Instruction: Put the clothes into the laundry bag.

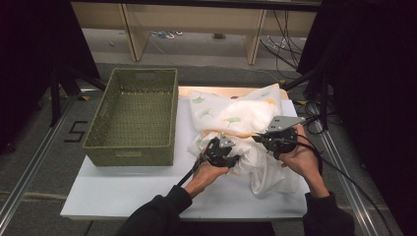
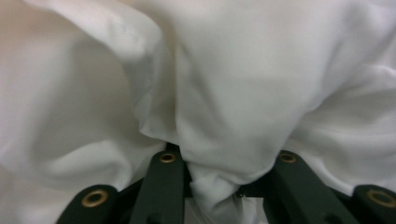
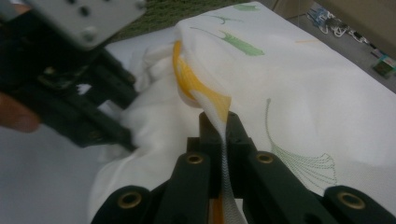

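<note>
White cloth (image 1: pixel 246 123) with green leaf prints lies bunched on the pale table (image 1: pixel 123 189), right of a green woven basket (image 1: pixel 133 118). Right gripper (image 3: pixel 224 122) is clamped on a thin fold of its edge; left gripper (image 1: pixel 231 156) has a gathered bunch of fabric pinched between its jaws.

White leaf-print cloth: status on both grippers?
Right gripper shut on white leaf-print cloth edge. Left gripper has a bunched fold between its jaws. Green woven basket stands apart, nothing blocking.
</note>
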Motion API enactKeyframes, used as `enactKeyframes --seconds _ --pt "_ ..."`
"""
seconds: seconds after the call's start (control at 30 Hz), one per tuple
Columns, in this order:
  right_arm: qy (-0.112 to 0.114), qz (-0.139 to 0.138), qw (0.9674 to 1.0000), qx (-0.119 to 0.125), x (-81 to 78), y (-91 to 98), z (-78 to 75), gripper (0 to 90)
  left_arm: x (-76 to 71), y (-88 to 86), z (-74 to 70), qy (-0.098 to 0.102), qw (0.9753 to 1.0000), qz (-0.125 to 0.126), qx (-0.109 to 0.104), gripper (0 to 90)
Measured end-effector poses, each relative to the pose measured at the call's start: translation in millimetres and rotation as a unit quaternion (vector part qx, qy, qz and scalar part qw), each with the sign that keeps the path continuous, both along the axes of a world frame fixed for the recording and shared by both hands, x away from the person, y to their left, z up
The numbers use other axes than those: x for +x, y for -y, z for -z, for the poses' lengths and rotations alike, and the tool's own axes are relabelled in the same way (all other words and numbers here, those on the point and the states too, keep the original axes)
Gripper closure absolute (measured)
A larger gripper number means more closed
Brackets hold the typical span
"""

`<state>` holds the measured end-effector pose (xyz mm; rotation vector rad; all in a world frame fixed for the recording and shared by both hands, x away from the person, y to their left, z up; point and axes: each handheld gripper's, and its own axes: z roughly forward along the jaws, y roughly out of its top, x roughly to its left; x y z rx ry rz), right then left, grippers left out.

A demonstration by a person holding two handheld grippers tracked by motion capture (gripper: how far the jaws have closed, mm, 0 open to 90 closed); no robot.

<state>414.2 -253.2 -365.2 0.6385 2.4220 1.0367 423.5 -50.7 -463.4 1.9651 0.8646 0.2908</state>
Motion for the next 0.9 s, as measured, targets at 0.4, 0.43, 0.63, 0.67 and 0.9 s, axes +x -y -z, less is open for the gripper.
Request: enactKeyframes --seconds 0.4,0.43,0.63,0.67,0.9 --pt "0.007 -0.013 0.9999 0.005 -7.6 4.4 -11.9 89.8 58.6 9.9 -15.9 0.058 0.9912 -0.111 -0.045 75.4" --pt "0.001 -0.008 1.0000 0.000 -6.9 4.1 -9.2 89.8 62.3 8.5 -9.6 0.041 0.9915 -0.116 -0.042 74.0" --pt "-0.028 -0.001 0.9991 -0.032 4.1 -3.6 18.9 89.7 52.0 -10.3 -4.3 -0.005 0.9956 -0.089 -0.026 47.8" --pt "-0.034 -0.007 0.9987 -0.038 5.4 -4.6 21.6 89.7 47.7 -15.2 -5.1 -0.015 0.9961 -0.085 -0.022 41.8" --pt "-0.033 -0.010 0.9985 -0.042 10.0 -10.0 30.4 89.7 5.8 -38.5 -2.1 -0.045 0.9985 -0.020 0.021 22.3"
